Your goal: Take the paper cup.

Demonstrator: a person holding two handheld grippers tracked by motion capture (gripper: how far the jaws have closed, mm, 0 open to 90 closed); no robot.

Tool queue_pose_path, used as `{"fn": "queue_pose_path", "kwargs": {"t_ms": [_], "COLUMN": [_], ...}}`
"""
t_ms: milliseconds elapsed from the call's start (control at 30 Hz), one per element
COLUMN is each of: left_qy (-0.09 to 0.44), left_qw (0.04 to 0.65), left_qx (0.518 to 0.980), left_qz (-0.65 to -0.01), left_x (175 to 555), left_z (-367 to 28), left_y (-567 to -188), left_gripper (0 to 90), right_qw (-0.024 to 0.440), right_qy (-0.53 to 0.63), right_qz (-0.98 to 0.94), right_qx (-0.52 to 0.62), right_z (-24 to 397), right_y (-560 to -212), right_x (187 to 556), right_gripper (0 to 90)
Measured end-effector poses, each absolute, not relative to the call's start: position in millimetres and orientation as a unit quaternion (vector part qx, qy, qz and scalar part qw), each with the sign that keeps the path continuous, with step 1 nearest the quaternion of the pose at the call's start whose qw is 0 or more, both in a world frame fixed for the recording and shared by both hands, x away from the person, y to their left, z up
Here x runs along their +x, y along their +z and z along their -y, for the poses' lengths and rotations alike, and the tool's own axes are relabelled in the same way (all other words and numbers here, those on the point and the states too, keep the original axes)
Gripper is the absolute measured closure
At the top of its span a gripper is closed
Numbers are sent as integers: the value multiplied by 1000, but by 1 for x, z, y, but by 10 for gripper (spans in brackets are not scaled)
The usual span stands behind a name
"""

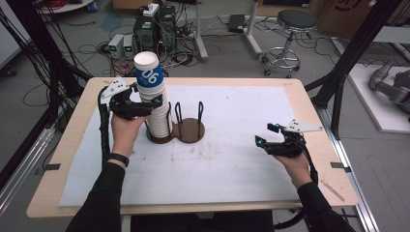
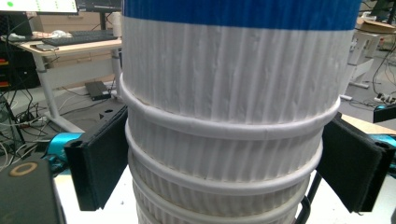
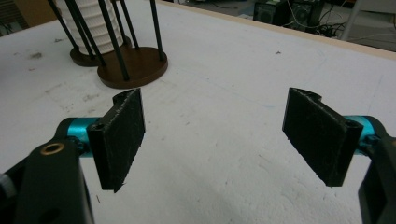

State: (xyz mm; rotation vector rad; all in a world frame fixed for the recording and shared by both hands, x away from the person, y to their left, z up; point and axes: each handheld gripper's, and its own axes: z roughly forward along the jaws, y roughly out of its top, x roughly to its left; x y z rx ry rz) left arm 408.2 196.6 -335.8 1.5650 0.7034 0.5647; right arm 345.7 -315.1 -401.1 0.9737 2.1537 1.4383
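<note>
The wooden table [image 1: 309, 104] carries a white mat [image 1: 241, 159] across most of its top, and every position below is given against the brown cup holder [image 1: 191, 130], a double stand of two round bases with black upright rods, which sits on the mat left of the table's middle. The stack of ribbed white paper cups [image 1: 155, 104] stands upright in the holder's left ring, rising well above the rods; its topmost cup [image 1: 147, 72] bears a blue band with white figures and leans slightly off the line of the stack. The holder's right ring holds no cup. The left gripper [image 1: 145, 104] is level with the upper part of the stack, above the holder's left ring, gripped by the person's left hand [image 1: 126, 133]. In the left gripper view its two black pads sit either side of the cups [image 2: 224, 140], just under a rolled rim, close against the ribbed wall; whether both pads press on the cups cannot be told from that view, as each edge is partly hidden by the cup's curve. The right gripper [image 1: 268, 135] rests low over the mat well to the right of the holder, pointing toward it, and its jaws stand apart with nothing between them; the right gripper view shows bare mat between the pads and the holder [image 3: 126, 70] beyond.
</note>
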Motion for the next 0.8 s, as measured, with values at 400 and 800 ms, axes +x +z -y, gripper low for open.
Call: {"fn": "queue_pose_path", "kwargs": {"t_ms": [400, 800], "left_qy": [244, 244], "left_qw": [620, 619], "left_qx": [680, 680], "left_qz": [-306, -306], "left_x": [409, 409], "left_z": [-197, -197], "left_y": [-336, -336], "left_gripper": [115, 115], "right_qw": [183, 182], "right_qy": [531, 546], "right_qz": [-765, -776], "right_qx": [314, 259], "right_z": [294, 250], "right_y": [-378, -334], "right_x": [347, 367], "right_gripper": [217, 236]}}
